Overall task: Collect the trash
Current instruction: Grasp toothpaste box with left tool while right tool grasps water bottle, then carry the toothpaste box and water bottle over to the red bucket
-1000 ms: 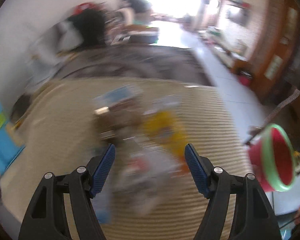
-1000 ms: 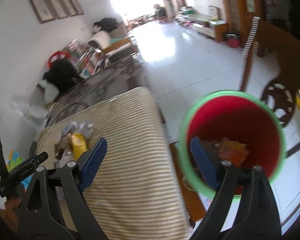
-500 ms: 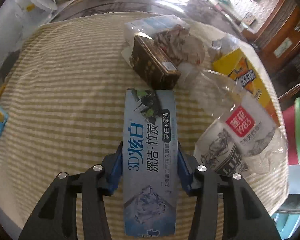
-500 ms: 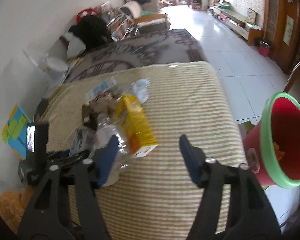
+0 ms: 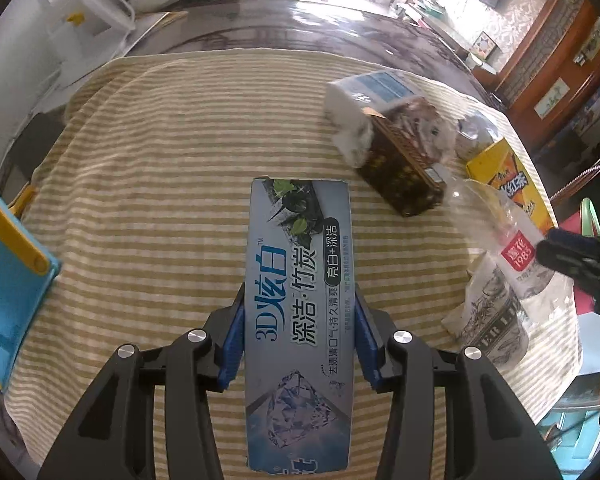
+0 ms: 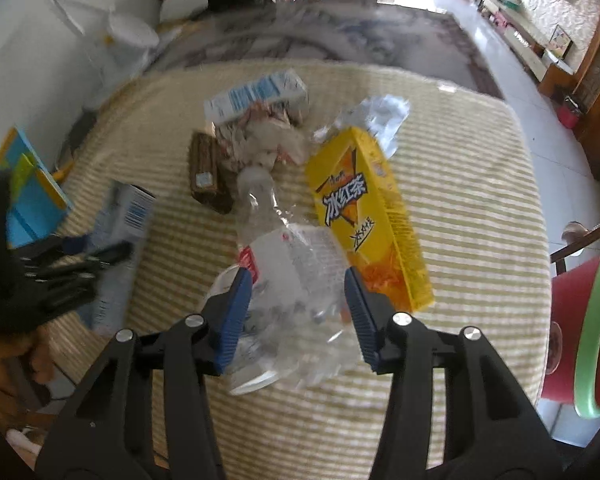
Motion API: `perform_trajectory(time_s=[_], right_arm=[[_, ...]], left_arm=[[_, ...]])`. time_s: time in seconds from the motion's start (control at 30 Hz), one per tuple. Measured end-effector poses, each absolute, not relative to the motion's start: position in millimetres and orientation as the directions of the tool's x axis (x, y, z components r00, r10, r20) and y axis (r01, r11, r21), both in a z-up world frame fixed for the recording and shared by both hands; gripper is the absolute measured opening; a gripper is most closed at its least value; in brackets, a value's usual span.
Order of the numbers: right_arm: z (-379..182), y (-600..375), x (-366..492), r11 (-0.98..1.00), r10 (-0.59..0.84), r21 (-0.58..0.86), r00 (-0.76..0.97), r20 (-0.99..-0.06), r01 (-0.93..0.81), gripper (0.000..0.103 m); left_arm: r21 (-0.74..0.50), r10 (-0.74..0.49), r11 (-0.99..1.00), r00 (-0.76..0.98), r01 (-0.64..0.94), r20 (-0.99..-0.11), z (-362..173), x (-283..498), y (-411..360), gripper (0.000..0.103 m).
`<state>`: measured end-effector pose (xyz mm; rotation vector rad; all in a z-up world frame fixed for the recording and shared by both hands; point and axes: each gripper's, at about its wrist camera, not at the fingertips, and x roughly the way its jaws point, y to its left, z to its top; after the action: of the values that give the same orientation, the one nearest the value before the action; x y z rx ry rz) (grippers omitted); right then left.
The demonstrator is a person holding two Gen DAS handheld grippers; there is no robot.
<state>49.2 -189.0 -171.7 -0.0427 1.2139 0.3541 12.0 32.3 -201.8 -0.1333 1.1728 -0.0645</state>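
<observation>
A tabletop (image 5: 148, 168) covered in a yellow-and-white striped cloth holds a scatter of trash. The left gripper (image 5: 298, 334) has its blue fingers (image 5: 232, 344) clamped on the sides of a long grey-blue toothpaste box (image 5: 300, 320), lying flat and pointing away. The right gripper (image 6: 296, 312) has just been closing its fingers (image 6: 360, 320) around a crumpled clear plastic bottle (image 6: 296, 268) — the pads sit against its sides. Just right of the bottle lies a yellow tea carton (image 6: 364, 216); behind it are a dark brown box (image 6: 208, 172), crumpled wrappers (image 6: 260, 140) and a white-and-blue carton (image 6: 256, 94). A red bin with a green rim (image 6: 592, 332) stands off the tabletop's right edge.
</observation>
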Motion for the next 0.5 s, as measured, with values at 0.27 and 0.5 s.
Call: perform_trajectory(time_s=[0.27,0.5], right_arm=[[-197.5,-176.9,68.0,0.943,0.252,0.193,0.205,-0.946,-0.270,0.063],[-199.2,-175.6,63.8,0.958,0.237,0.187,0.235,-0.943,-0.217,0.061]], left_arm=[[-0.173,-0.154,0.985,0.398,-0.012,-0.904,-199.6,14.8,45.6,0.045],[-0.186,-0.176,0.982,0.415,0.017,-0.893,-190.7,15.1,42.4,0.045]])
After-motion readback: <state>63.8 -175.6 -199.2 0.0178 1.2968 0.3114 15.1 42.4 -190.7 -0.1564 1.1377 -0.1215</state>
